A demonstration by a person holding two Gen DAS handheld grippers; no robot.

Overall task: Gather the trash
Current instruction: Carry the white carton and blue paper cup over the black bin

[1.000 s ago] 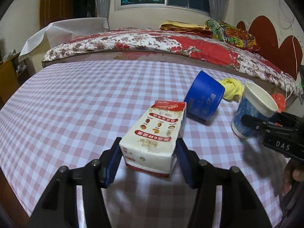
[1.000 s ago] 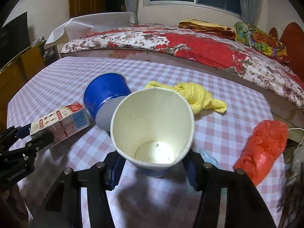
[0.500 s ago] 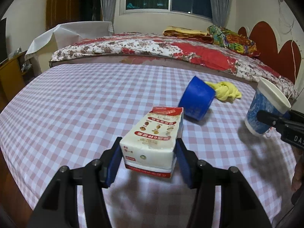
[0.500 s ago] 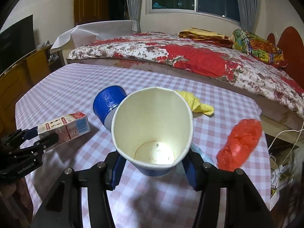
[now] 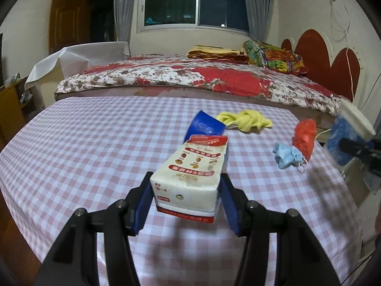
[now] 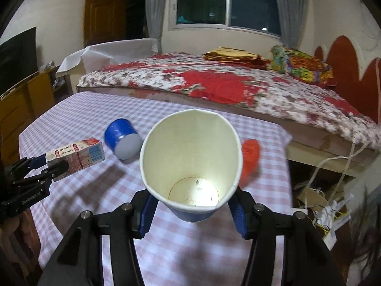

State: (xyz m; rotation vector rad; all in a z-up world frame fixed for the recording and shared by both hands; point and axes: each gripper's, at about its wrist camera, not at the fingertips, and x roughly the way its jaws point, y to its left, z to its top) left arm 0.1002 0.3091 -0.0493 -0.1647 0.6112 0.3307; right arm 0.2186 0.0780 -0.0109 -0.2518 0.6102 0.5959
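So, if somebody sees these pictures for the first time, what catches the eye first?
Probably the two held items: the white paper cup gripped in the right claw and the milk carton gripped in the left claw, both above the checked tablecloth. Behind them, the red floral bed stands out.

Table's [image 5: 95, 143] left half bare to me; blue cup [image 5: 206, 126], yellow cloth [image 5: 245, 120], red bag [image 5: 304, 135], mask [image 5: 287, 157] crowd far-right corner.

Worktop [image 5: 95, 143]: pink-and-white check cloth. Carton [image 5: 195, 174]: cream, red bands. Paper cup [image 6: 190, 162]: cream inside, blue outside. Toppled cup [image 5: 206, 126]: blue. Rag [image 5: 245, 120]: yellow. Bag [image 5: 304, 135]: red-orange. Face mask [image 5: 287, 157]: light blue. Bedspread [image 5: 190, 76]: red-and-white floral.
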